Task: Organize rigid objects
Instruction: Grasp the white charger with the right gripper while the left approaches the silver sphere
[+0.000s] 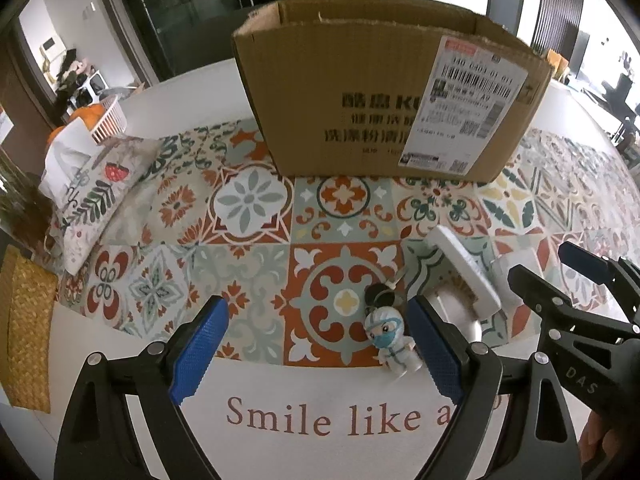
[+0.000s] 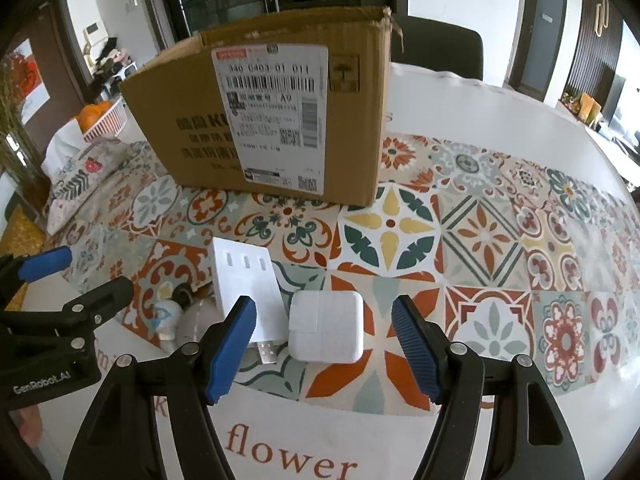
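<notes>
Surface: a tablecloth point(image 2: 472, 236) printed with tile patterns in orange, green, yellow and grey is seen, its white border bearing reddish lettering.
Cardboard box: a brown corrugated cardboard box point(image 2: 280, 92) is stood open-topped on the far part of the cloth; a white shipping label with barcodes is stuck on its near face, beside black printed characters.
White charger: a small square white charger point(image 2: 326, 326) with rounded corners is laid flat on the cloth, near the cloth's printed edge.
Multi-port adapter: a flat white rectangular adapter point(image 2: 244, 276) with three slots along one end is propped at a tilt just left of the charger; a metal USB plug point(image 2: 267, 353) is seen at its lower end.
Figurine keychain: a small figurine point(image 1: 391, 342) in a white suit with a blue mask is laid on the cloth's near edge, a dark ring attached at its head.
Left gripper: the left gripper point(image 1: 318, 354) is held with its blue pads wide apart; the figurine is seen just inside the right-hand pad, and no pad is pressed on it.
Right gripper: the right gripper point(image 2: 324, 350) is held part-open, its pads set either side of the charger with clear gaps; nothing is gripped.
Left background: a patterned pouch point(image 1: 100, 192) and a white basket point(image 1: 108, 118) holding orange fruit are seen.
</notes>
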